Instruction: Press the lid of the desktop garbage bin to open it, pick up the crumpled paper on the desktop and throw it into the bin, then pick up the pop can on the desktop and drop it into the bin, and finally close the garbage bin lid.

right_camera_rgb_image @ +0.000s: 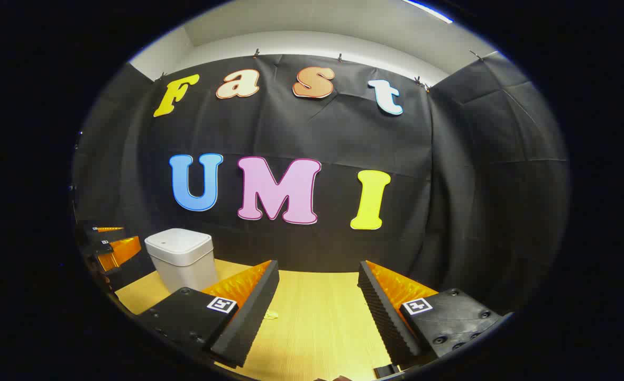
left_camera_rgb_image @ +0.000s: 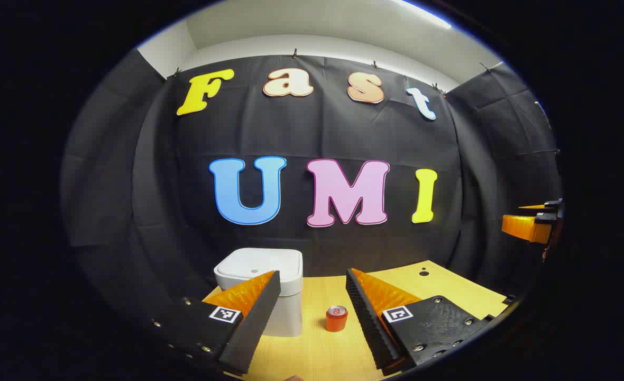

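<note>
A pale wooden tabletop — one small dark spot on it — before black cloth walls.

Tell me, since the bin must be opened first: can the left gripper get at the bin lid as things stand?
Probably yes. The left gripper is open and holds nothing, and the bin stands just ahead of it, its lid closed with nothing on top. The pop can stands beside the bin, apart from it and out of the way.

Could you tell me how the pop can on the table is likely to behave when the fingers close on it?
The can stands upright, small and narrow, so a sideways nudge would probably tip it, and it would then roll. Its smooth round wall may slip between the fingers. It looks light, perhaps empty, and could dent.
</note>
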